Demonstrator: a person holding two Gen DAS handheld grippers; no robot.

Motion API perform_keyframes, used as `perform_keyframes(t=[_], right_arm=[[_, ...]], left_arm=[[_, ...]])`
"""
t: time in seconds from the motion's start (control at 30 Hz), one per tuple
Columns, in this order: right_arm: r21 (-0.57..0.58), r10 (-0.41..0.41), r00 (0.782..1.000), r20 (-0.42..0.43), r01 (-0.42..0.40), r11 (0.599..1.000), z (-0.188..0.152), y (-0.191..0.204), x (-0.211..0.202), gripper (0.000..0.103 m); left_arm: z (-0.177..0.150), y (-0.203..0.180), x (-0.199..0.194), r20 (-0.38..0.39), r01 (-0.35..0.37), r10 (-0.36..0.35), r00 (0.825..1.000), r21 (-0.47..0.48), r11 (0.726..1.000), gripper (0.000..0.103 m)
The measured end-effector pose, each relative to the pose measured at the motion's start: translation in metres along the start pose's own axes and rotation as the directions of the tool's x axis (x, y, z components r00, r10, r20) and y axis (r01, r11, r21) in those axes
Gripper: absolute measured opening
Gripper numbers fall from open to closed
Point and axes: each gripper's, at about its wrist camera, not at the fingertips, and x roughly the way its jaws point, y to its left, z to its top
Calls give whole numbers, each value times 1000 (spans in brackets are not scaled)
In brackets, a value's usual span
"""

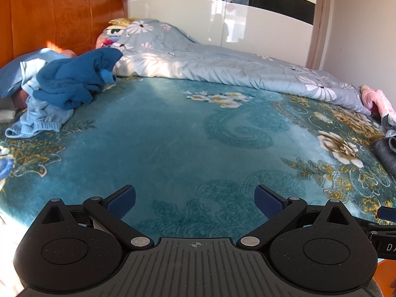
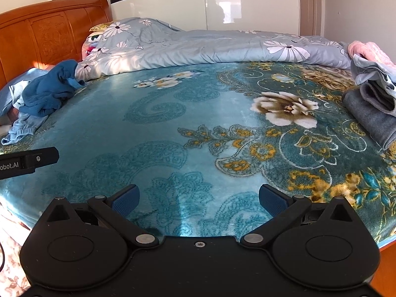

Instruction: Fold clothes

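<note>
Left gripper [image 1: 195, 201] & right gripper [image 2: 199, 200] both spread wide, holding nothing; folded grey garment [image 2: 368, 113] cut off at frame edge.

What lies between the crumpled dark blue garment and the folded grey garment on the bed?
Only bare teal floral blanket separates dark blue garment from grey garment, in the right wrist view.

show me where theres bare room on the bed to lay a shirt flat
The widest free patch is the middle of the teal floral blanket, just ahead of both open claws. It is bordered by the rumpled blue clothes pile on the left, the flowered duvet behind, and the folded grey stack on the right. Those edges are crowded.
</note>
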Motion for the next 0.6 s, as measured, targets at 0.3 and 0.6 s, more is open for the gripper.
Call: perform_keyframes(t=[0.3, 0.6], right_arm=[[-16, -6, 1000, -14, 6, 1000, 1, 5, 3, 102], [-38, -8, 1000, 2, 8, 999, 7, 13, 2, 102]], left_arm=[[-3, 3, 3, -8, -9, 9, 1000, 0, 1000, 103], [-5, 5, 3, 0, -40, 40, 999, -3, 999, 103]])
